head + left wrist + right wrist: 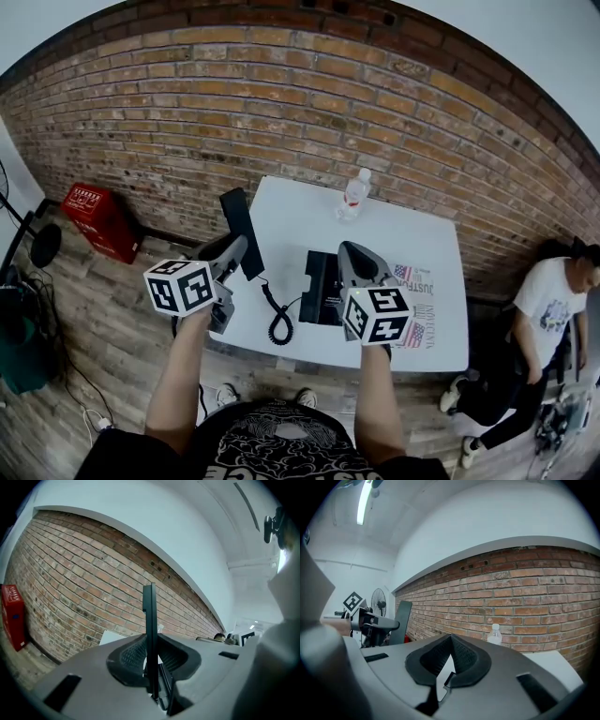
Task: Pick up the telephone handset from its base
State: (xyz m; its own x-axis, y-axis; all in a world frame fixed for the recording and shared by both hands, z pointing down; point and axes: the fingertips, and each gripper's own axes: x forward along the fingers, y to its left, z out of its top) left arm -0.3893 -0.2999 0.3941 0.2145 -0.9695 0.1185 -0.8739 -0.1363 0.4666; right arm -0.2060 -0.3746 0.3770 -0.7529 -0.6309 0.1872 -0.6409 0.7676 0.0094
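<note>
The black telephone handset [240, 231] is lifted off its base and held upright at the table's left edge, with my left gripper [235, 249] shut on it. In the left gripper view the handset [149, 616] shows edge-on as a thin dark slab pinched between the jaws of the left gripper [151, 643]. A coiled cord [278, 321] hangs from it toward the black base [322, 287] on the white table [300, 220]. My right gripper [352, 253] hovers over the base with its jaws together and nothing in them. The right gripper view shows the right gripper [450, 638] and the handset [400, 621] at its left.
A water bottle [354, 195] stands at the table's far edge, in front of the brick wall. Printed flag stickers [418, 306] lie on the table's right part. A red crate [98, 221] sits on the floor at left. A person [555, 309] sits at the right.
</note>
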